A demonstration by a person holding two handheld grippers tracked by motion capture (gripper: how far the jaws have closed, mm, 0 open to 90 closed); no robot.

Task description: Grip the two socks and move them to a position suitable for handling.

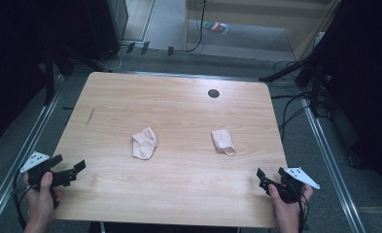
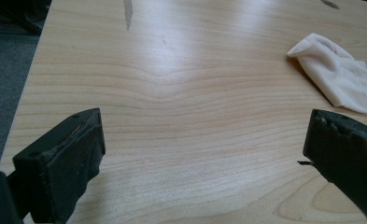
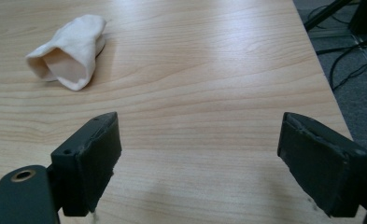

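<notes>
While both of our grippers wait at the near corners of the pale wooden table [image 1: 179, 184], nothing is held. Our left gripper [image 1: 71, 170] sits at the near left edge with its black jaws spread wide and empty; our right gripper [image 1: 262, 178] sits at the near right edge, jaws likewise parted with bare wood between them. In the left gripper view the padded fingertips [image 2: 78, 154] stand far apart, and the same holds for the pads [image 3: 95, 154] in the right gripper view.

Farther out, near the middle of the table, lie the things we are about to work on — two small pale pink socks. The left sock [image 1: 145, 143] lies crumpled and folded over on itself, ahead and to the right of our left gripper. The right sock [image 1: 223, 141] lies well apart from it, with its open cuff turned towards our right gripper.

To do the reach well, we judge that each gripper should travel low and level to its own sock, jaws kept wide, and close on a doubled fold or the cuff edge rather than on flat cloth — thin knit slips out of a shallow pinch.

Counted: two grippers, two socks, one table, and one small dark round hole [image 1: 213, 93] near the far edge.
</notes>
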